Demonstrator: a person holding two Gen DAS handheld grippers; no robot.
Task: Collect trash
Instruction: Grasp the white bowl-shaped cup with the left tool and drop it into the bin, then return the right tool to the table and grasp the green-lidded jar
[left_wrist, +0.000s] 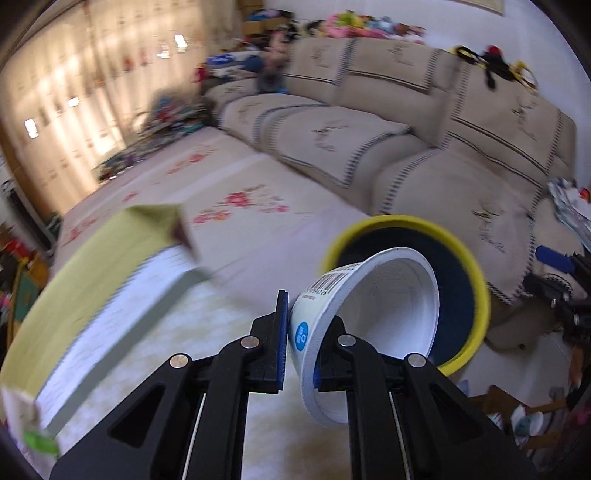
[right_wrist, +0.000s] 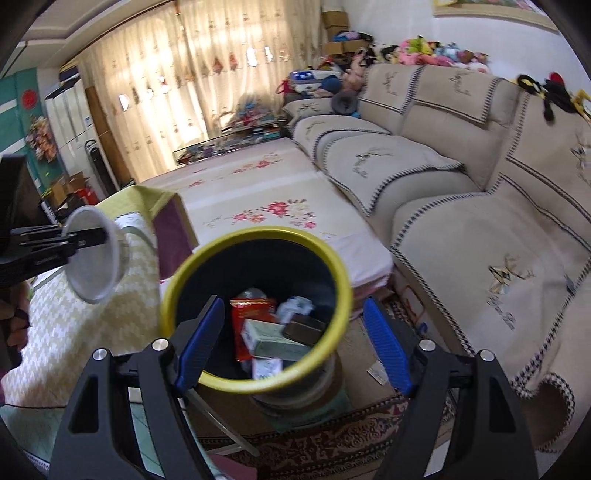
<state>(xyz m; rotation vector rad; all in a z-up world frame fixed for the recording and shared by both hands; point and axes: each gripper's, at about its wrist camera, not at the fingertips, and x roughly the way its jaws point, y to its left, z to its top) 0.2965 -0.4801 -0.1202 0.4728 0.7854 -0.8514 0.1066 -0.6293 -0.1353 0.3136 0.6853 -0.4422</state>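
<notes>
- At 5 o'clock in left wrist view: left gripper (left_wrist: 300, 345) pinches white plastic cup (left_wrist: 369, 332) by its wall, cup tipped toward yellow-rimmed bin (left_wrist: 476, 295).
- Cup looks light, thin, crushable; wall grip near base suits it.
- Right gripper (right_wrist: 291, 343) is spread, empty, over the bin.

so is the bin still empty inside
No, the right wrist view shows the yellow-rimmed bin already holding a red packet and small boxes.
</notes>
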